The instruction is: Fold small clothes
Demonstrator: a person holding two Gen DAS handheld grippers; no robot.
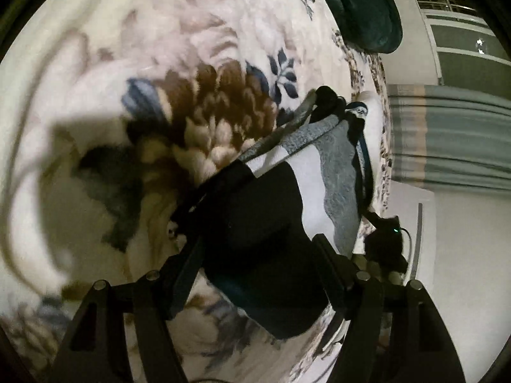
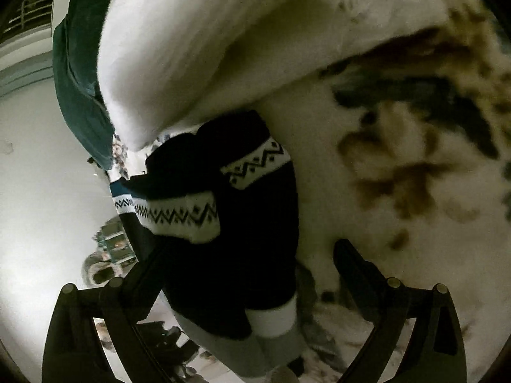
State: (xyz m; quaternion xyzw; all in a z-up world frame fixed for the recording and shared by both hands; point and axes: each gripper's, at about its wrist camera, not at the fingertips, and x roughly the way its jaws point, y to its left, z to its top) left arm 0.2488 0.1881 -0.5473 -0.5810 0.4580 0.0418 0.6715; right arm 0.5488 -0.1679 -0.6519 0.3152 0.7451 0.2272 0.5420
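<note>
Knitted and soft: socks [image 1: 265, 223], a limp flattened tube banded in black, plain white and flecked grey. Lying on a bed under a plush blanket [image 1: 127, 63], deep-piled, cream with big brown petals and dark blue leaves (blurred in places).

From the left wrist: clamped across the black stretch by the left gripper [image 1: 279, 204], a dark finger pressed against each side, cloth filling the gap between them. Long axis running from near, low in the view, away to the far right, with the grey end farthest and close to the bed's right edge. Slightly curved rather than straight.

From the right wrist: same socks [image 2: 249, 198], here showing two white bands with a black zigzag pattern, one layer lying over the other. Long axis again near to far, though with the grey and white end nearest. Set between the fingers of the right gripper [image 2: 247, 245], spread wide and not pressing; left finger close against the black knit (cannot tell whether touching), right finger well apart over bare blanket.

Beyond the socks, a thick white fluffy fold [image 2: 191, 48], and at the far edge a teal cushion [image 1: 361, 9], smooth and rounded.
</note>
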